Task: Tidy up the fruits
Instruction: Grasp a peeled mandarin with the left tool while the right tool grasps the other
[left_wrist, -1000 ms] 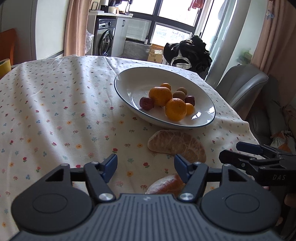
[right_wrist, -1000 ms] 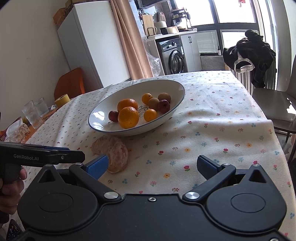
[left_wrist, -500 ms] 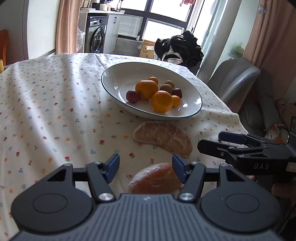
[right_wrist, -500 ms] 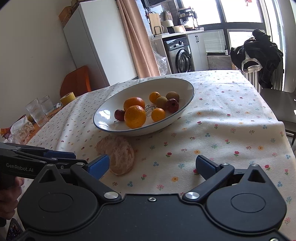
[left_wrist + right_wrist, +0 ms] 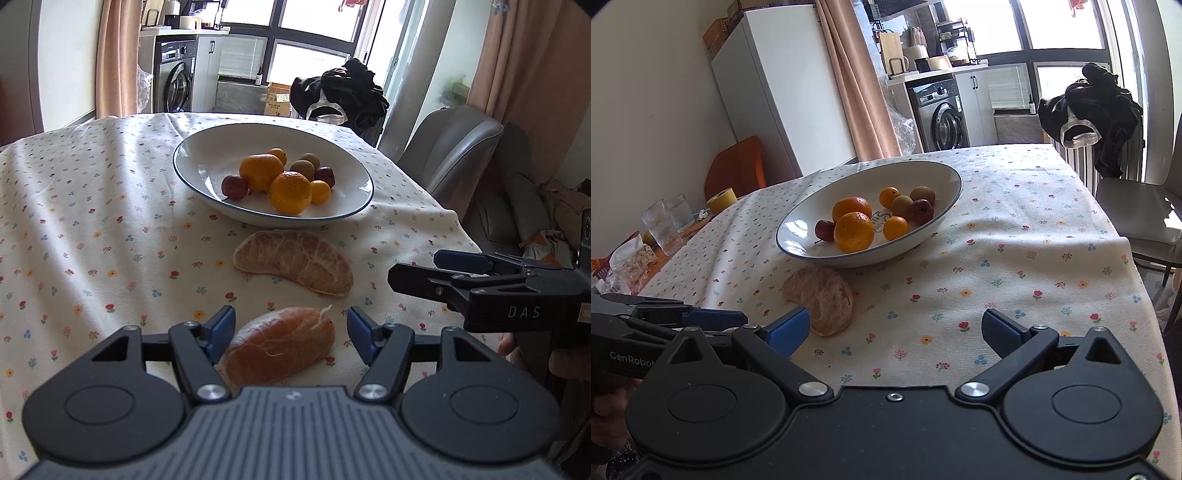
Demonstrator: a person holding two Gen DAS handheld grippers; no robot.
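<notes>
While its two blue-tipped fingers (image 5: 221,326) stand wide apart, the left gripper (image 5: 291,332) sits low over the table with a peeled orange piece (image 5: 279,345) lying between them. The left finger tip is just beside the piece, maybe touching it; the right one is a little way off. This piece is smooth, shiny and rounded, with a bit of white pith sticking up at one end.

Just past it lies a second peeled orange half (image 5: 295,260). It is curved like a moon, pale and dry-looking, with thin white lines over it. It rests on the tablecloth (image 5: 92,229), which is soft, cream and dotted with tiny flowers.

Behind that is a wide white bowl (image 5: 207,155) with a thin dark rim. Inside are two big round oranges (image 5: 290,192), two small orange fruits, two dark red ones and two brownish-green ones.

The right gripper (image 5: 894,328) is also low and level, its fingers spread wide over bare cloth, holding nothing. Its left tip is near the moon-shaped half. A hand (image 5: 532,354) shows under it.

Half a second ago the left gripper was a bit further back, so less of the shiny piece showed between its fingers. The right gripper has hardly moved.
</notes>
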